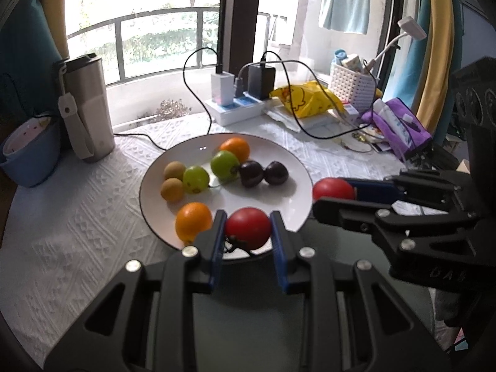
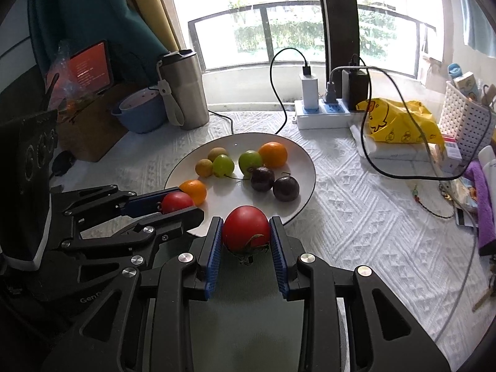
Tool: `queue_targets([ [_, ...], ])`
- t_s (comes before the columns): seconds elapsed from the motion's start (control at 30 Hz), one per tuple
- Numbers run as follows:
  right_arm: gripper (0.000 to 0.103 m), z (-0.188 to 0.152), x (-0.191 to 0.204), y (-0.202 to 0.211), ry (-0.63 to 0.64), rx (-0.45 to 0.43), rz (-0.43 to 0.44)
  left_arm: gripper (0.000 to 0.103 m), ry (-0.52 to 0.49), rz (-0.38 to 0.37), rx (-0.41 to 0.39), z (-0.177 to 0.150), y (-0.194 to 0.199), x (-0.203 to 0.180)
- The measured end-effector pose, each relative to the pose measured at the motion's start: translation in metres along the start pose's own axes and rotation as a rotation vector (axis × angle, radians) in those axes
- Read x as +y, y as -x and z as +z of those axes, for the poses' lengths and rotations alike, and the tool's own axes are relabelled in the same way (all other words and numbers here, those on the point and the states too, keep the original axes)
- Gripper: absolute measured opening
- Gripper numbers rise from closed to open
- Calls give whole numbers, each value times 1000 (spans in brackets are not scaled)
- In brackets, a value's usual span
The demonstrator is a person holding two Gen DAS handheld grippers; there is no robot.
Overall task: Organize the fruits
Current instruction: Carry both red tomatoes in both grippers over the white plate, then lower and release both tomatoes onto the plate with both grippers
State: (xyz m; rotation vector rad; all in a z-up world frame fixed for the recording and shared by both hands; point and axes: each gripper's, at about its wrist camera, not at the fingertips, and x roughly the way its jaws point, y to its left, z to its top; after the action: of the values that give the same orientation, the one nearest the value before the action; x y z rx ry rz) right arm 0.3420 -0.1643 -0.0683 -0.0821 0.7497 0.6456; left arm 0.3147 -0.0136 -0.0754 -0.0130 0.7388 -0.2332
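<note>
A white plate [image 1: 279,155] [image 2: 303,167] on the white tablecloth carries two oranges, two green fruits, two small brownish fruits and two dark plums [image 1: 263,172]. My left gripper [image 1: 248,228] is shut on a red tomato [image 1: 248,228] above the plate's near rim, beside an orange [image 1: 192,220]. My right gripper [image 2: 246,231] is shut on a second red tomato [image 2: 246,228] at the plate's near right edge. Each view shows the other gripper: the right one [image 1: 333,193] with its tomato [image 1: 333,187], the left one [image 2: 176,206] with its tomato [image 2: 176,201].
A steel tumbler [image 1: 86,105] and a blue bowl [image 1: 31,152] stand at the left. Behind the plate lies a power strip [image 1: 235,107] with chargers and black cables [image 2: 384,142]. A yellow bag [image 2: 400,121], white basket [image 2: 465,117] and purple cloth [image 1: 400,124] crowd the right.
</note>
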Motion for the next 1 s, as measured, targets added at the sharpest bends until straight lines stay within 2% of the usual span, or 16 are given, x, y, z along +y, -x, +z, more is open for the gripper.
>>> queue_targets([
  [0.6, 32, 18, -8, -46, 13, 46, 12, 29, 22, -21, 69, 3, -33, 16],
  [1.0, 32, 19, -8, -47, 7, 55, -8, 30, 36, -14, 76, 2, -32, 16],
])
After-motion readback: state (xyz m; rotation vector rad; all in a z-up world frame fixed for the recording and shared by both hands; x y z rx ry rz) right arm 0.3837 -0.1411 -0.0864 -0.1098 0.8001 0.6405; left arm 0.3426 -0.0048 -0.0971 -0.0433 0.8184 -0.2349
